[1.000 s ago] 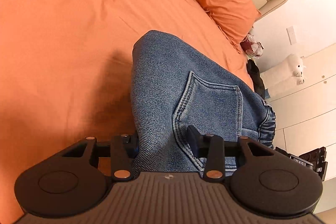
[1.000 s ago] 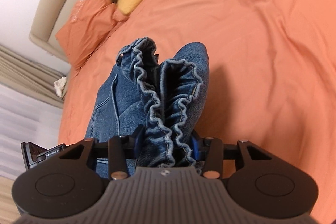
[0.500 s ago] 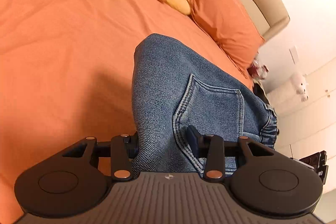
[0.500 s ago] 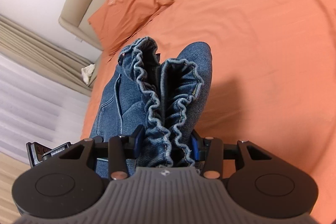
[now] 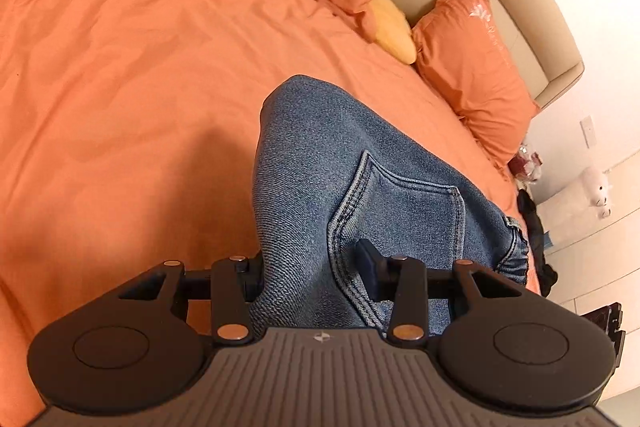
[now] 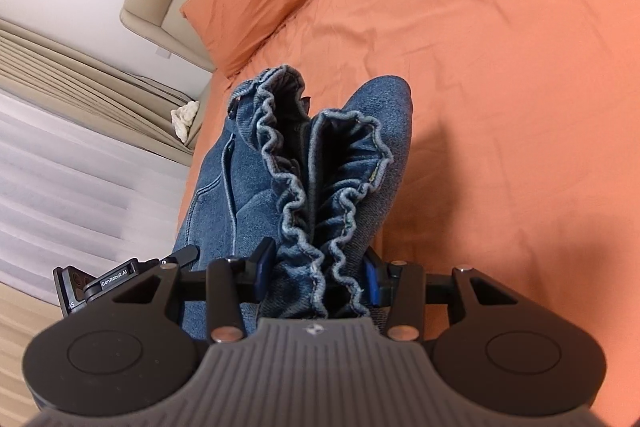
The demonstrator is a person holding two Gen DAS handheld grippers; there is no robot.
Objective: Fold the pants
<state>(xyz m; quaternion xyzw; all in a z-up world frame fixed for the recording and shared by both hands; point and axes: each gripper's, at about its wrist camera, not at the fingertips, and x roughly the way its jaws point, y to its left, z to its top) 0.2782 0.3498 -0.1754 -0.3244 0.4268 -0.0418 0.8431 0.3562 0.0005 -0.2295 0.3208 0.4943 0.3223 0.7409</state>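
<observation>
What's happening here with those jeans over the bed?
A person is folding a pair of blue jeans with a handheld gripper in each hand. The left gripper is clamped on the denim beside a back pocket, and the right gripper pinches the bunched, ruffled elastic waistband. The jeans hang doubled over above an orange bedsheet, with orange pillows at the headboard.
</observation>
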